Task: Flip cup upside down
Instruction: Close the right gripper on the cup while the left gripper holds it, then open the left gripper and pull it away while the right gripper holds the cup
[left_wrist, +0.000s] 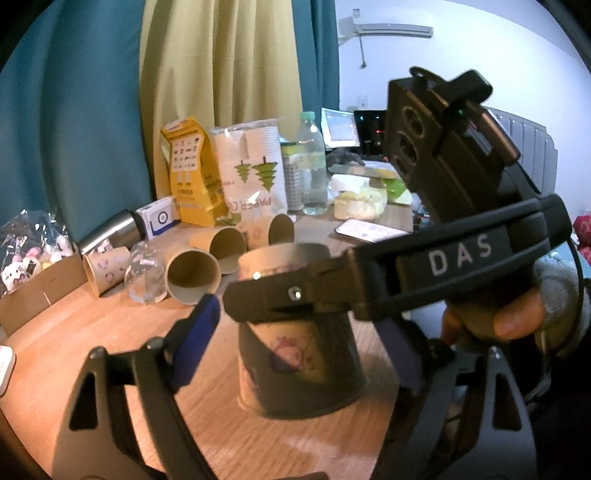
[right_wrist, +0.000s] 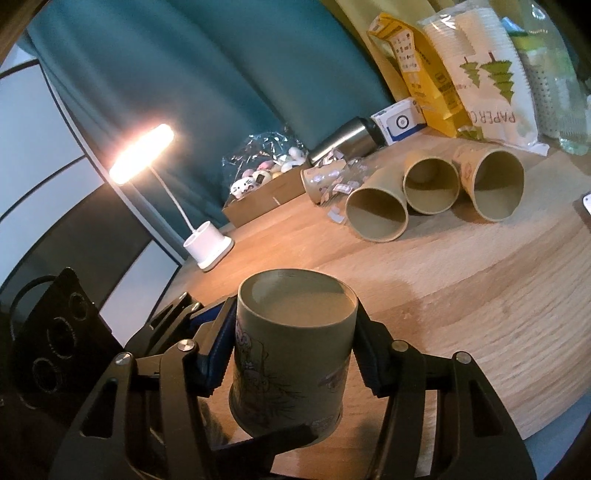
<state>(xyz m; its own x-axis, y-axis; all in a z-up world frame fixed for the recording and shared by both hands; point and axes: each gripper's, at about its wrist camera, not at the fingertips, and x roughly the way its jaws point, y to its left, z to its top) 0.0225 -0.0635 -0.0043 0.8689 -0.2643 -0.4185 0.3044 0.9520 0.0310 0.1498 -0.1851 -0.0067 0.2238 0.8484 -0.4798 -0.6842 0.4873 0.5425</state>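
Note:
A printed paper cup stands upside down on the wooden table, base up and rim on the wood. My right gripper is shut on its upper wall, one finger on each side. In the left wrist view the same cup stands between my left gripper's fingers, and the right gripper's finger crosses in front of it near the base. My left gripper is open around the cup, its blue pads apart from the cup's wall.
Several paper cups lie on their sides further back, with a clear plastic cup among them. Behind them are a steel flask, a yellow carton, a pack of paper cups and a water bottle. A lit desk lamp stands at the left.

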